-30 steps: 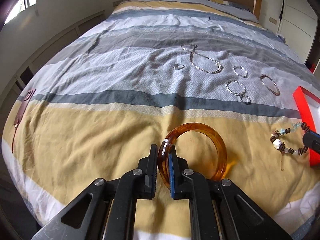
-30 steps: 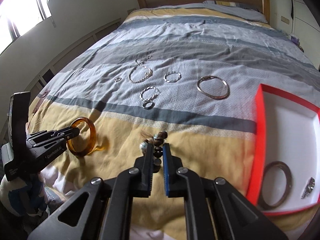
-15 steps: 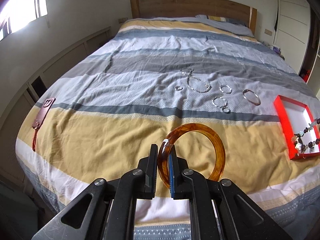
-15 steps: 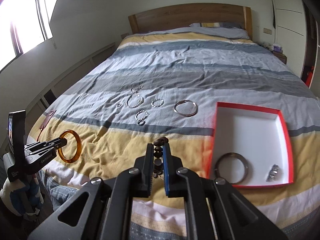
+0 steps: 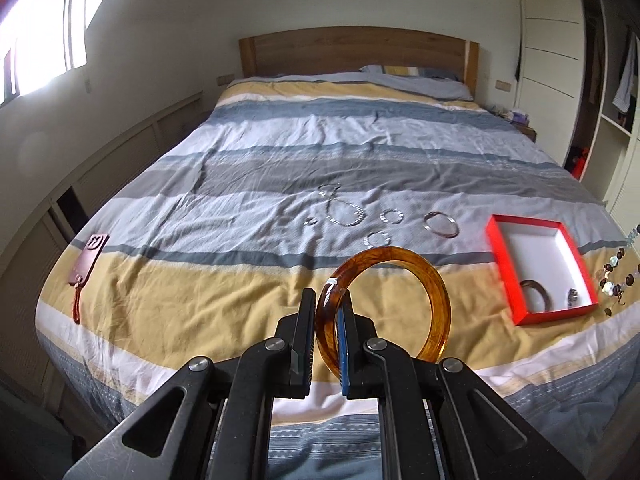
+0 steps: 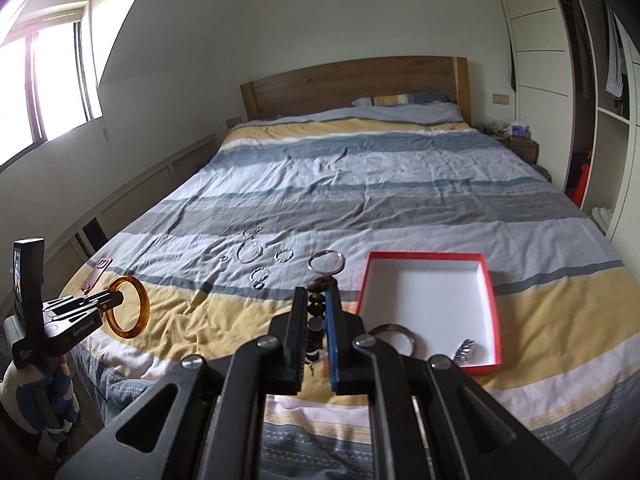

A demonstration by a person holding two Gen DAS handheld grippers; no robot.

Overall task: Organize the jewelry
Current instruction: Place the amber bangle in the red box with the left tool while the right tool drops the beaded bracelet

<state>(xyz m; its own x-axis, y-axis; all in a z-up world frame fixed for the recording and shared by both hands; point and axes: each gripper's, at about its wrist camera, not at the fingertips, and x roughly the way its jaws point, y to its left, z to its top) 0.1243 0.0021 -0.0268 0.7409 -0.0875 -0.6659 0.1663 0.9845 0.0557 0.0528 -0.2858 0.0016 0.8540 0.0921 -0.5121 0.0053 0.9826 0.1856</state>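
Note:
My left gripper [image 5: 326, 300] is shut on an amber bangle [image 5: 438, 300], held upright above the bed's near edge; from the right wrist view the same bangle [image 6: 142, 306] shows at the far left. Between the fingers of my right gripper [image 6: 316, 294], a dark beaded bracelet [image 6: 316, 312] hangs, the gripper shut on it. That bracelet [image 5: 612, 280] dangles at the right edge of the left wrist view. A red box [image 6: 490, 280] with a white inside lies on the bed to the right, holding a dark ring and a small silver piece.
Several silver rings and bracelets [image 5: 344, 214] lie in a cluster on the striped duvet [image 5: 280, 160], with a larger silver bangle [image 6: 326, 260] beside the box. A brown phone case [image 5: 88, 258] rests at the bed's left side. A person's leg shows at the lower left.
Both grippers have risen and pulled back from the bed, each carrying its piece. The bed, the jewellery on it and the red box now look smaller and farther away.

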